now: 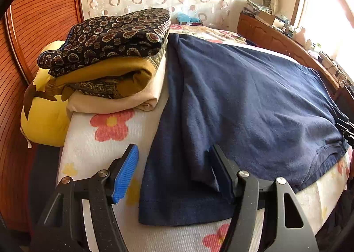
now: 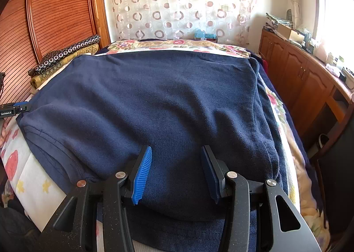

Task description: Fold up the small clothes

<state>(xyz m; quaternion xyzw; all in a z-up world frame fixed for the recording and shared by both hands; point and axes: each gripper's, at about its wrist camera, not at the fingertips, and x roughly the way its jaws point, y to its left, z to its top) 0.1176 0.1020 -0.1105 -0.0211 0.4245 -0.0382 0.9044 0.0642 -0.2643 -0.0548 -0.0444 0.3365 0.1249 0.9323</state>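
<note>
A navy garment (image 2: 154, 101) is shown spread across the near part of the bed (image 1: 88, 141), its folded sleeve lying toward the bed's left edge, beside 1 stack of folded cloths (image 1: 110, 57). The left gripper (image 1: 174, 170) is held with jaws wide over that sleeve's hem, nothing pinched. The right gripper (image 2: 177, 172) is held with jaws partly apart over the near hem; no grip is seen. An early fold is judged under way; next, both hems would need pinching and carrying across.

Behind the bed (image 2: 221, 47) hangs a circle-patterned curtain (image 2: 177, 2); slatted wooden doors (image 2: 57, 13) left, wooden cabinets (image 2: 298, 70) under a bright window (image 2: 336, 8) right.
</note>
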